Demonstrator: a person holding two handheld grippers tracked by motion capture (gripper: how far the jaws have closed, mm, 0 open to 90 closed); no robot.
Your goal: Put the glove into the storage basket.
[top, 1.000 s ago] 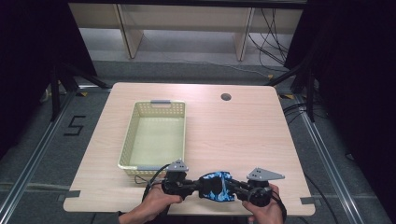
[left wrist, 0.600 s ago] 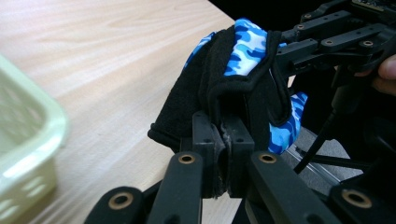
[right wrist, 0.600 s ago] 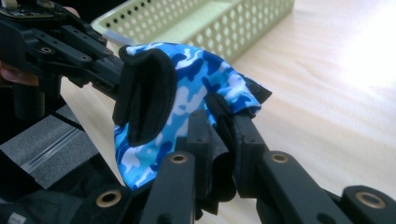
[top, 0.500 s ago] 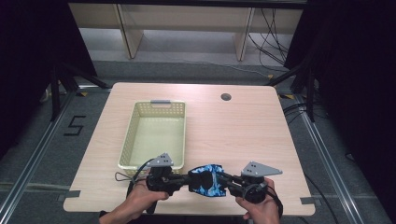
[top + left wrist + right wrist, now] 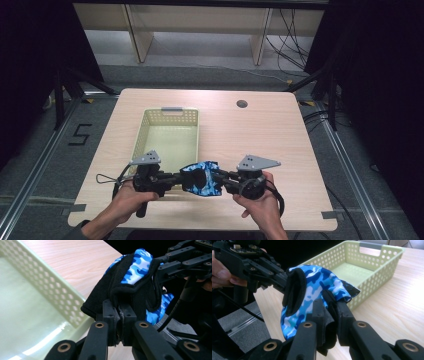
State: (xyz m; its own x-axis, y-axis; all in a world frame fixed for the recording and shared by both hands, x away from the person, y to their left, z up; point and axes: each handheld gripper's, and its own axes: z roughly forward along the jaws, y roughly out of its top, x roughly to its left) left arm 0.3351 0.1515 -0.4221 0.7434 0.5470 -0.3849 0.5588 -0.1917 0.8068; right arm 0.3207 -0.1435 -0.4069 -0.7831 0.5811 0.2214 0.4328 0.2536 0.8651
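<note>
A blue camouflage cloth with black trim [image 5: 201, 178] hangs in the air between the two grippers, just above the near end of the pale green basket [image 5: 142, 131]. My left gripper [image 5: 176, 178] is shut on the cloth's left side; in the left gripper view its jaws pinch the black hem [image 5: 119, 315]. My right gripper [image 5: 221, 178] is shut on the opposite side, and the right gripper view shows black fabric [image 5: 329, 315] squeezed between its jaws with the blue cloth [image 5: 317, 287] draped ahead. The two grippers face each other, with the cloth bunched between them.
The wooden table [image 5: 260, 140] has a round cable hole [image 5: 242, 104] at the back right. The basket [image 5: 372, 262] is empty and lies left of centre. A loop of cable [image 5: 105, 178] trails from the left gripper near the table's front edge.
Both grippers have lifted the cloth off the table and carried it leftwards, up to the basket's near end. Both jaws stay closed on it.
</note>
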